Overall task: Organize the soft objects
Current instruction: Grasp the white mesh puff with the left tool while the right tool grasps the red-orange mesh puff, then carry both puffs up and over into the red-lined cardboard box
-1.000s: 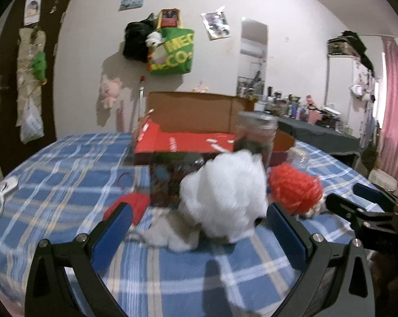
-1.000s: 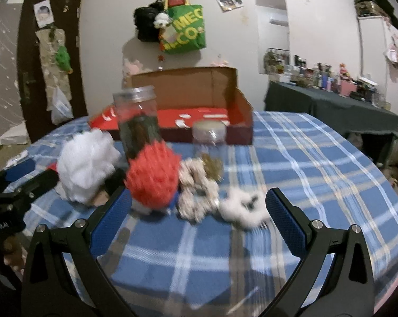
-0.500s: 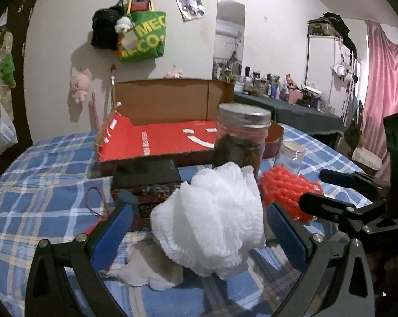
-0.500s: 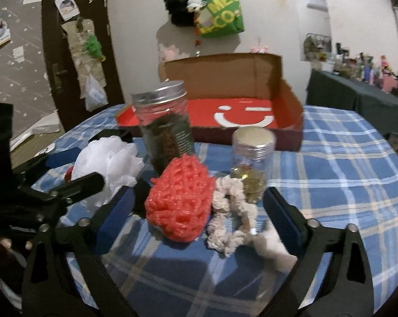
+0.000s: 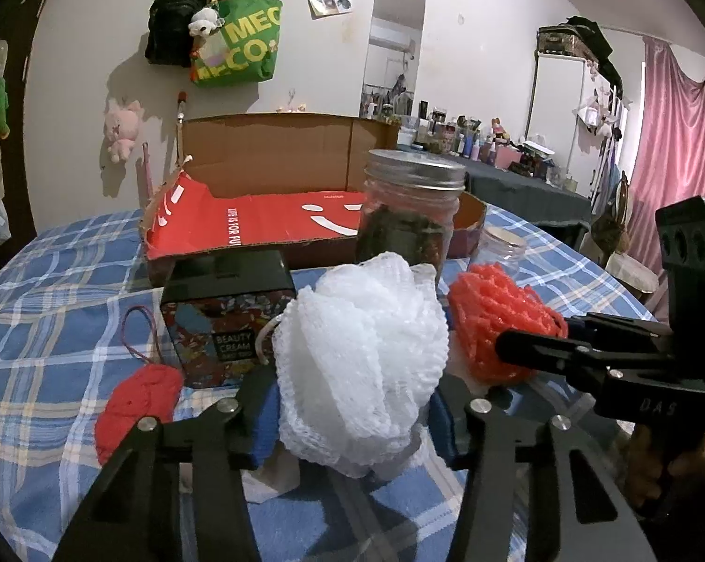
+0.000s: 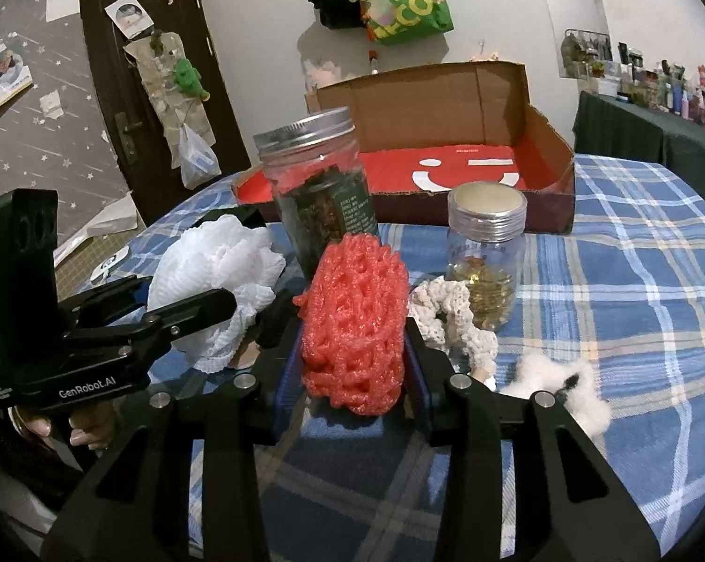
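Note:
A white mesh puff (image 5: 362,360) sits between the blue pads of my left gripper (image 5: 352,426). Its jaws are closing and both pads touch the puff's sides. To its right lies an orange-red mesh puff (image 6: 357,323), squeezed tall between the pads of my right gripper (image 6: 352,374), whose jaws are also closing. Each gripper shows in the other's view, the right gripper (image 5: 539,342) and the left gripper (image 6: 184,295). A red crochet piece (image 5: 137,403), a cream scrunchie (image 6: 451,323) and a white fluffy piece (image 6: 558,388) lie on the checked cloth.
Behind the puffs stand a tall glass jar (image 6: 319,196), a small jar (image 6: 486,253) and a patterned cream box (image 5: 226,323). An open cardboard box with a red inside (image 6: 469,173) lies farther back on the blue checked table (image 6: 633,281).
Both grippers have come forward around their puffs and their wide jaws have drawn in onto them. The orange-red puff is now pressed narrower and taller.

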